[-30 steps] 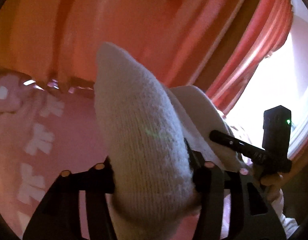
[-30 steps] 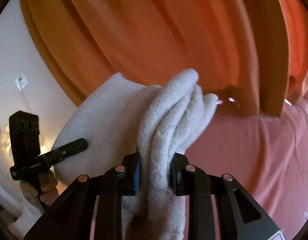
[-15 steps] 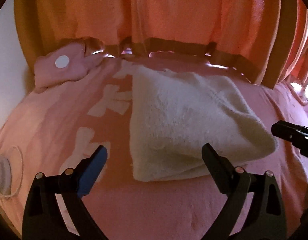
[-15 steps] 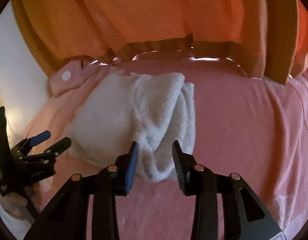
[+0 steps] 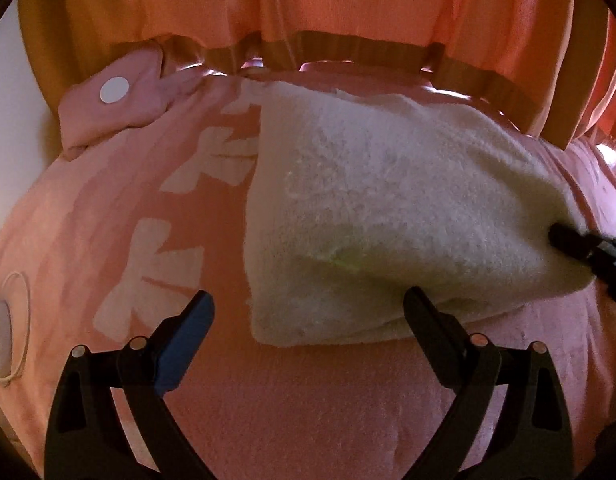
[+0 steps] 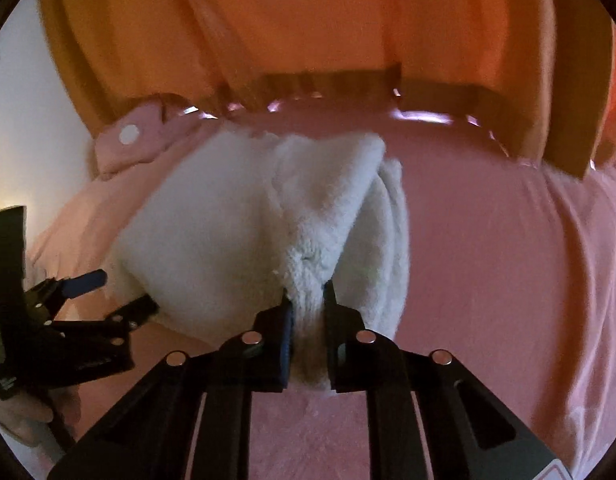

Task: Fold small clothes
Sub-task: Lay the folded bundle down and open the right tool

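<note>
Two grippers are what we hold over a bed (image 5: pixel 308 408) covered in pink fabric with pale bow shapes. At the far left of the left wrist view we see a white round object with a loop of cord (image 5: pixel 4 340) at the bed's edge, and farther back a pink pillow (image 5: pixel 120 108) with a white dot. Our left gripper (image 5: pixel 306 316) has its jaws spread wide with nothing pinched; the near left corner of the white fluffy garment (image 5: pixel 387 208) lies just ahead between the fingertips, untouched as far as we can tell. The garment lies folded on the bed, right of the bow shapes, with orange curtains (image 5: pixel 308 0) hanging behind.

In the right wrist view the left gripper (image 6: pixel 104 292) shows at the left, a hand (image 6: pixel 24 416) below it. The garment (image 6: pixel 212 232) lies at centre, its right side bunched into ridges. Our right gripper (image 6: pixel 308 300) has its jaws closing on a ridge of that near edge, the pads pressing the cloth. Bare pink bedding (image 6: pixel 507 260) lies to the right.
</note>
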Motion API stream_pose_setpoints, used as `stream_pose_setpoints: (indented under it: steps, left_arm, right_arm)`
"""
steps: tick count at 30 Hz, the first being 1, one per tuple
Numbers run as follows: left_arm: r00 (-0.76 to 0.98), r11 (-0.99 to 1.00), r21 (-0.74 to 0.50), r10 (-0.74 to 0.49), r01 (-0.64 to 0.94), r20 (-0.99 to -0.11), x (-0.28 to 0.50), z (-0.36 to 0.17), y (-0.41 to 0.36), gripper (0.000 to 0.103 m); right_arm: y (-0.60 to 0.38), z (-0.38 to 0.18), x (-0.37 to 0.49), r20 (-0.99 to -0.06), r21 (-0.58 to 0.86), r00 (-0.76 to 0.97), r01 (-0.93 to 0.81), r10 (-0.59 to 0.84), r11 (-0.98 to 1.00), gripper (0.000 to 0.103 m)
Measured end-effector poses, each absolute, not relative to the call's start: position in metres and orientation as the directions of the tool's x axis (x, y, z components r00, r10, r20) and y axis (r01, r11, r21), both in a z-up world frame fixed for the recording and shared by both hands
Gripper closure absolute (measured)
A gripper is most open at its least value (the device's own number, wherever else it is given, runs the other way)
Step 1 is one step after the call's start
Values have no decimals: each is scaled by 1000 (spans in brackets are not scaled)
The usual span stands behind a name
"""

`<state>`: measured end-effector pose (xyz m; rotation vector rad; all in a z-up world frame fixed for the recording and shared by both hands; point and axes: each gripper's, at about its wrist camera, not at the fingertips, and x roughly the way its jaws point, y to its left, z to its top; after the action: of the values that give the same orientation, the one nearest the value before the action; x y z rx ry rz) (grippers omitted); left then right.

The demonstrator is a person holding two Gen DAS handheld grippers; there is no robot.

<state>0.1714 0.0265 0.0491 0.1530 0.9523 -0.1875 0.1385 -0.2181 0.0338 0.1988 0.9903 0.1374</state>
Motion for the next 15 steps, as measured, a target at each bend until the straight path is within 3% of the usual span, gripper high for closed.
stream_pose_setpoints:
  steps: [2,5,8,10,15]
  left_arm:
    - [558,972,47,-91,228,-825,170,47,25,10]
    - [557,973,56,-81,224,-827,166,46,24,10]
    - [564,973,75,-64,220,-823,160,46,21,10]
    - [568,974,96,-39,206,-822,154,45,19,9]
    - [568,973,146,19,179,-823,145,36,19,9]
  right_arm:
    - [-217,20,140,-836,237,505,-17,212,971,91]
    - [-214,45,129,-801,237,562,-19,206,971,87]
    - [-219,52,112,-780,263,593,18,202,965,77]
    - [-220,49,100,-783,247,595,34,179,968,64]
    - [-220,37,79,-804,168,585,48,109,985,61]
